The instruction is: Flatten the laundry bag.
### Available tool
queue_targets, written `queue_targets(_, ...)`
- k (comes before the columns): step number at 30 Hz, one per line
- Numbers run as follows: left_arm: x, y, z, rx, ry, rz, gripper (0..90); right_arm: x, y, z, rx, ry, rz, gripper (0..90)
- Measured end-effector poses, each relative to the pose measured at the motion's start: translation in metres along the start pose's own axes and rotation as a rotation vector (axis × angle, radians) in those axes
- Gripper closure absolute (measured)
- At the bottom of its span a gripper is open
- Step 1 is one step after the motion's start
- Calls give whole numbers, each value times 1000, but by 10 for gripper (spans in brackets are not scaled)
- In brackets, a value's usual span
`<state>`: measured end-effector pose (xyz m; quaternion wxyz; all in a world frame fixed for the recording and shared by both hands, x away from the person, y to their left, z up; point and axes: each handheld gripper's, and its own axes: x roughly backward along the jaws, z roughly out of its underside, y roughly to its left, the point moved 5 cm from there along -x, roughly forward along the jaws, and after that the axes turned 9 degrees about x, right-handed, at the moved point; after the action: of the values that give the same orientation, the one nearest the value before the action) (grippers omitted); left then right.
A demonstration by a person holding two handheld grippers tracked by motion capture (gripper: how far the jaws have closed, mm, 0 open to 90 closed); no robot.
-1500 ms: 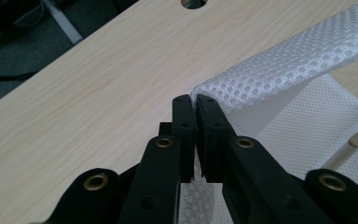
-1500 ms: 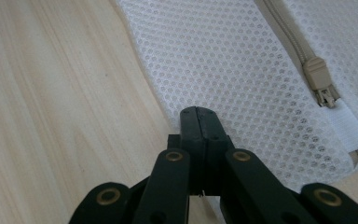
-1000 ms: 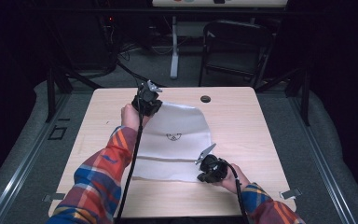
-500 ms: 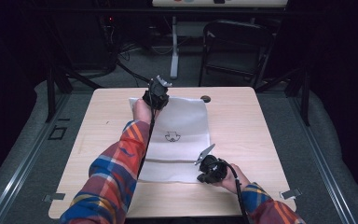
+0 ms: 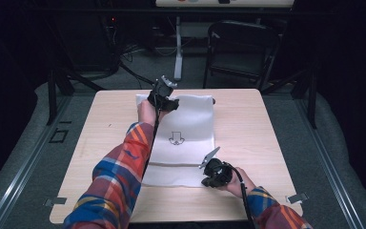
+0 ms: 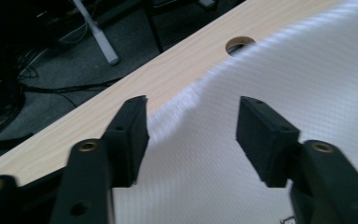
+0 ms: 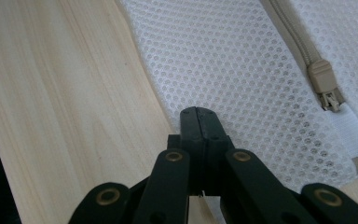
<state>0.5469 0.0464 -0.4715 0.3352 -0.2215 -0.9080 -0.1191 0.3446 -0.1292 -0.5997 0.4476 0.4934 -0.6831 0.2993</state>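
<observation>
While the left gripper's [image 6: 191, 135] fingers have just been opening off the mesh bag [image 5: 186, 138], the right gripper [image 7: 199, 122] pinches its edge, hidden.

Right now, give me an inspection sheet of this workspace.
Surface: pale wooden table, with a round hole near its far edge.
Job's things: white mesh bag lying flat, zipper across its near end.
Clutter: nothing seen.
Grippers: left gripper has its jaws open over the bag's far edge, just been opening, not pressing it. Right gripper has its jaws shut at the bag's near right edge.
Cables: left cable runs along the sleeve, right cable trails off the near edge, floor cables lie behind.
Surroundings: dark chair, grey floor.
</observation>
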Motion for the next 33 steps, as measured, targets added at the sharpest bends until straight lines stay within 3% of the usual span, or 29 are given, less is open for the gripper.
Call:
queue_targets(4, 1, -2, 3, 16, 28, 58, 241, -1, 1, -1, -17, -15, -12, 891)
queue_targets(7, 4, -7, 7, 13, 48, 104, 187, 0, 1, -2, -20, -18, -20, 813)
queue_targets(14, 10, -18, 25, -16, 89, 187, 149, 11, 0, -9, -24, -43, -25, 463)
queue_targets(18, 16, -21, 38, -23, 100, 212, 140, 19, -3, -10, -52, -61, 20, 225)
queue_targets(20, 18, -21, 44, -14, 102, 231, 132, 21, -5, -10, -74, -84, 41, 163)
queue_targets(23, 21, -23, 55, 0, 103, 256, 123, 26, -9, -9, -89, -85, 61, 140)
queue_targets(33, 28, -37, 96, -10, 150, 340, 108, 33, -25, 3, -142, -96, 130, 78)
